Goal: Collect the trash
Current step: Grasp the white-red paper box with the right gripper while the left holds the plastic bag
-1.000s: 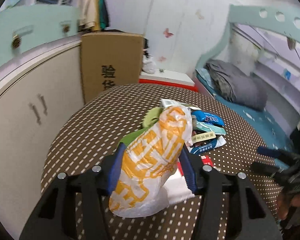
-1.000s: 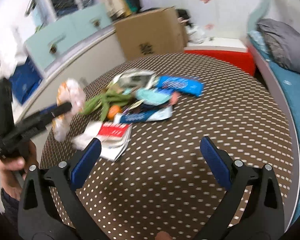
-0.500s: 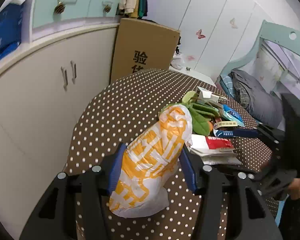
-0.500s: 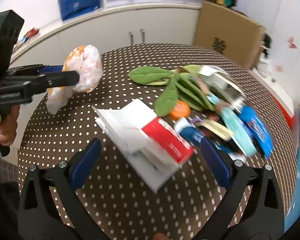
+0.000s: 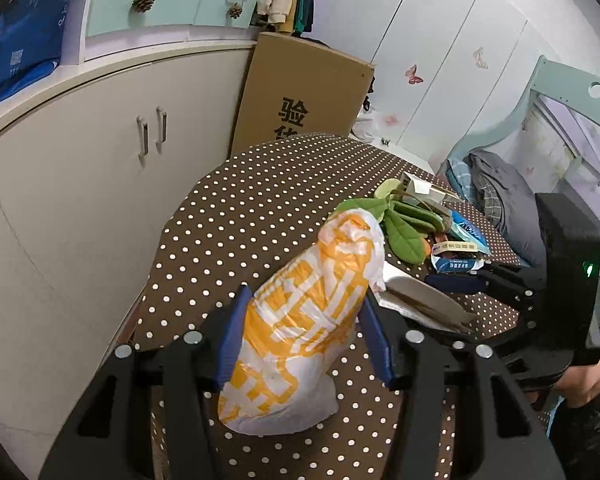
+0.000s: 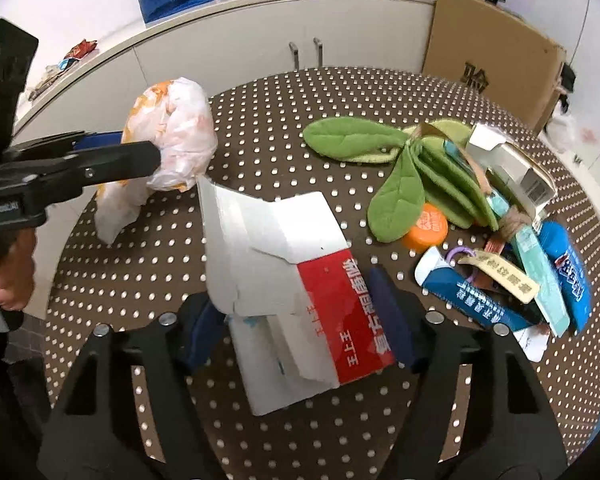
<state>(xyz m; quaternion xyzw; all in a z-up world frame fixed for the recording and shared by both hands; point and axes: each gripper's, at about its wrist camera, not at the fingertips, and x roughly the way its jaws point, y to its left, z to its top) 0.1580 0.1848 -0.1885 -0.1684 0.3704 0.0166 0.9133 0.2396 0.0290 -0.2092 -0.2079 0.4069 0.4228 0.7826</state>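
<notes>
Left tongs [image 5: 306, 336] clamp orange-white bag [image 5: 300, 320] — right tongs [image 6: 300, 316] closing around red-white carton [image 6: 284, 280].

Left pad of right gripper [image 6: 304, 320]: mostly hidden behind torn red-and-white carton [image 6: 288, 300].
Carton underside: unseen.
Pile beside green fabric leaves [image 6: 400, 184]: wrappers overlapping, lower ones covered.
Orange-and-white bag [image 5: 300, 320]: contents not discernible.
Cardboard box [image 5: 300, 92]: print cut off by table [image 5: 228, 232] edge.

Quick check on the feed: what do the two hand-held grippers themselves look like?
Both match: matte black plastic frames with blue pads inside the fingers and silver round screw heads along the arms. The left hand-held gripper carries white lettering on its side, seen from the right wrist. The right hand-held gripper has a boxy black body with a small green light.
</notes>
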